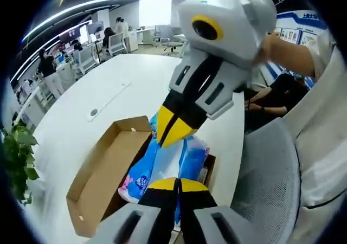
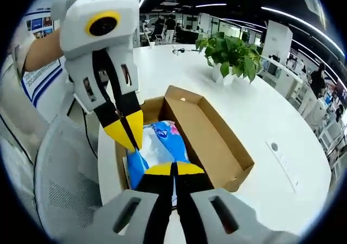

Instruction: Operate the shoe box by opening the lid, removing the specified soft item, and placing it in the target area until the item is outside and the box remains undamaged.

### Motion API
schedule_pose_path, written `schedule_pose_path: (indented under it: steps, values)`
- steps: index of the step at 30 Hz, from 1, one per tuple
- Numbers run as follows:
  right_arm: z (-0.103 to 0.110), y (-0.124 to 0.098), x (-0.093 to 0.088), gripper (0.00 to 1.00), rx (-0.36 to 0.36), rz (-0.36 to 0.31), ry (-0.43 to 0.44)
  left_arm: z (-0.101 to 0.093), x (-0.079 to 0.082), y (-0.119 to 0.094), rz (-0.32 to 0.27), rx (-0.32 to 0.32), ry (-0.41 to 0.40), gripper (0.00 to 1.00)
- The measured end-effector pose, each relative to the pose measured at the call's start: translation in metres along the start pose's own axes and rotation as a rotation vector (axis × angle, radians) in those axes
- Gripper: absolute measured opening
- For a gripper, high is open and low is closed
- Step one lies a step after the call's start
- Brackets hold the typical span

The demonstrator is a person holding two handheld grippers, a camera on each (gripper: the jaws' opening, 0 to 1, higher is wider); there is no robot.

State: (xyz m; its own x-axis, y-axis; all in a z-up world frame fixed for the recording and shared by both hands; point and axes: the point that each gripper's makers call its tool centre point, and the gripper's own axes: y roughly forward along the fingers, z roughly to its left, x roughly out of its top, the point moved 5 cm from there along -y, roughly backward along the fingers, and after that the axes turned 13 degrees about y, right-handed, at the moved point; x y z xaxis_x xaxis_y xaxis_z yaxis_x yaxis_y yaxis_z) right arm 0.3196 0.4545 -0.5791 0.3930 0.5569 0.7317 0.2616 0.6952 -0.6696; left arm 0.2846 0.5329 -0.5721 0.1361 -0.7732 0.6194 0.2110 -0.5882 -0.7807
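Jaws on the left gripper (image 1: 176, 185) are sitting tight together with nothing between them, and their yellow tips are hanging over the near end of the shoe box (image 1: 103, 173). Jaws on the right gripper (image 2: 174, 171) are pressed together too, and they are not holding anything. In the left gripper view, the right gripper (image 1: 174, 134) is reaching down from above, and its yellow tips are pointing into the soft packs (image 1: 142, 171), but I cannot tell if they are touching. The soft packs (image 2: 160, 143) are blue and white with a bit of pink, and they are lying inside the brown box (image 2: 217, 141). The lid (image 1: 96, 181) is standing open, folded out to the side. The box is sitting on a big white table (image 2: 260, 108). A green plant (image 2: 230, 51) is standing on the table, well apart from the box. A grey mesh chair (image 1: 268, 179) is sitting just beside the table.
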Motion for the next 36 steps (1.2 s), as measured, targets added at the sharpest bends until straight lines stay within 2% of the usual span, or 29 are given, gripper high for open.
schedule_pose_path:
  steps: [7,15,36]
  values:
    - [-0.008,-0.021,-0.006,0.0,-0.006,-0.001,0.006,-0.006,0.021,0.005,-0.015,-0.017,0.024,0.0]
    - [-0.022,-0.045,-0.023,0.0,-0.029,0.012,0.023,-0.011,0.046,0.019,-0.029,-0.04,0.055,0.0]
    - [-0.068,-0.095,-0.077,0.0,-0.066,0.058,0.069,-0.02,0.106,0.081,-0.041,-0.125,0.122,0.0]
